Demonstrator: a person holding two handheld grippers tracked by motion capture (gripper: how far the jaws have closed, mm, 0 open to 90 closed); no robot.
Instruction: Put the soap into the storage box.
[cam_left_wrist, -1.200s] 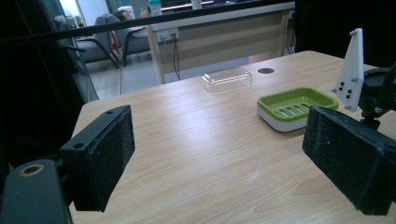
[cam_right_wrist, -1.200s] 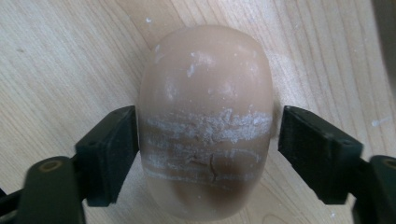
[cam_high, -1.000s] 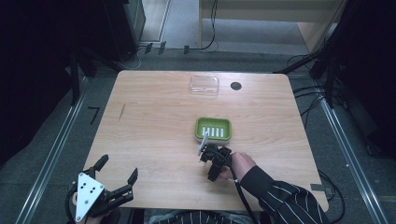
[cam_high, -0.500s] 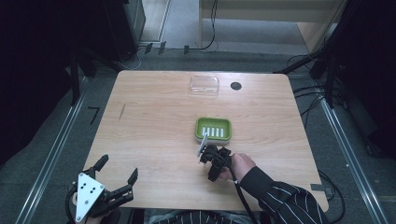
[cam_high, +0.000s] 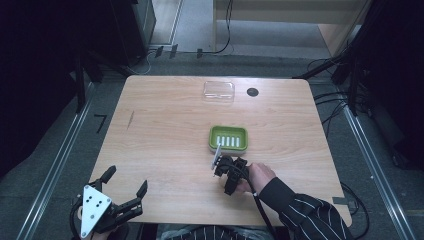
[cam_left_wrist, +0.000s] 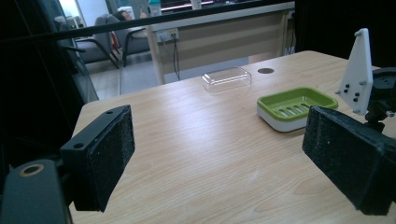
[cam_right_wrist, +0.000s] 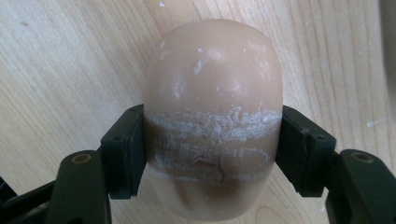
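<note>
In the right gripper view a tan oval bar of soap (cam_right_wrist: 212, 121), scuffed with white marks, sits between the two black jaws of my right gripper (cam_right_wrist: 212, 149), which is shut on its sides just above the wooden table. In the high view that right gripper (cam_high: 225, 172) points down just in front of a green soap dish (cam_high: 228, 138) with white slats. My left gripper (cam_high: 127, 182) rests off the table's front left corner, open and holding nothing. Its view shows the green soap dish (cam_left_wrist: 294, 105) ahead on the right.
A clear plastic lid (cam_high: 219, 91) lies near the table's far edge, beside a dark round cable hole (cam_high: 252, 92). The wooden table (cam_high: 160, 145) stretches bare on the left. Metal rails and cables run along the floor on both sides.
</note>
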